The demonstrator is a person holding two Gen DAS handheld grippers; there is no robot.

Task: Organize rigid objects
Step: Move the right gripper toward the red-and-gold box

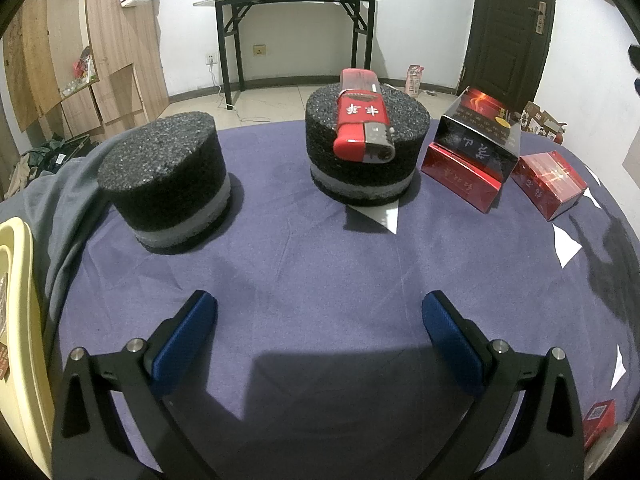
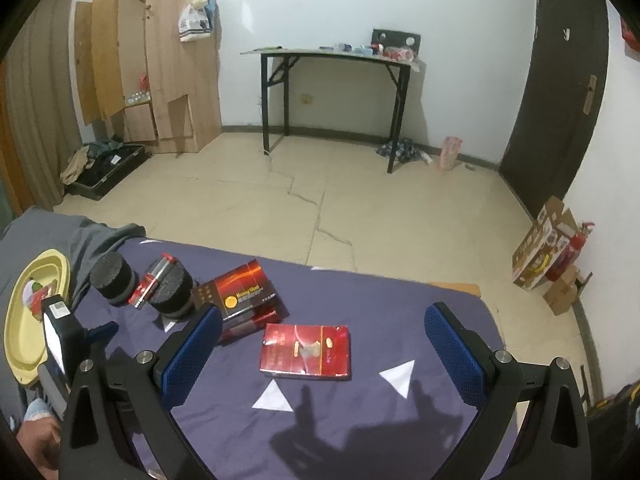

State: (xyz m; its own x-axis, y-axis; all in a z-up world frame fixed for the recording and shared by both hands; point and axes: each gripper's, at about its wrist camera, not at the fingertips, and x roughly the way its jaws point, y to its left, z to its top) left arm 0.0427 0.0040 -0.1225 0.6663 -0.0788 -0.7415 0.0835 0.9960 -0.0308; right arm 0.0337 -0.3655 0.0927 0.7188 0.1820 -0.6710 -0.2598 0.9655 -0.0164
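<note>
— What sits ahead of the left gripper [image 1: 320, 320]?

— Its blue-padded jaws are spread wide with nothing between them, only purple tablecloth [image 1: 320, 264]. Left of centre stands an empty black foam block [image 1: 168, 184]. Right of centre is a second foam block [image 1: 366, 148] with a red lighter [image 1: 362, 124] lying across its top, metal head hanging over the near edge.

— And at the right of that frame?

— Just beside the second block, a dark gift box [image 1: 480, 132] rests tilted on a red cigarette pack [image 1: 460, 176]. Another red pack [image 1: 550, 184] lies near them, further right. White paper triangles [image 1: 566, 246] are scattered on the cloth, and a pale yellow tray [image 1: 20, 320] fills the left edge.

— The right gripper [image 2: 322, 356]?

— Also wide open and empty. A flat red pack [image 2: 306, 352] lies on the cloth between its fingers in the frame, apart from both pads. The left finger [image 2: 192, 356] overlaps the corner of the stacked boxes [image 2: 244, 300] at centre left.

— Anything else there?

— The other gripper's black body [image 2: 64, 336] shows at lower left, in front of the yellow tray [image 2: 20, 320], with the two foam blocks [image 2: 116, 276] beyond it. A folding table [image 2: 332, 56] stands against the far wall.
</note>
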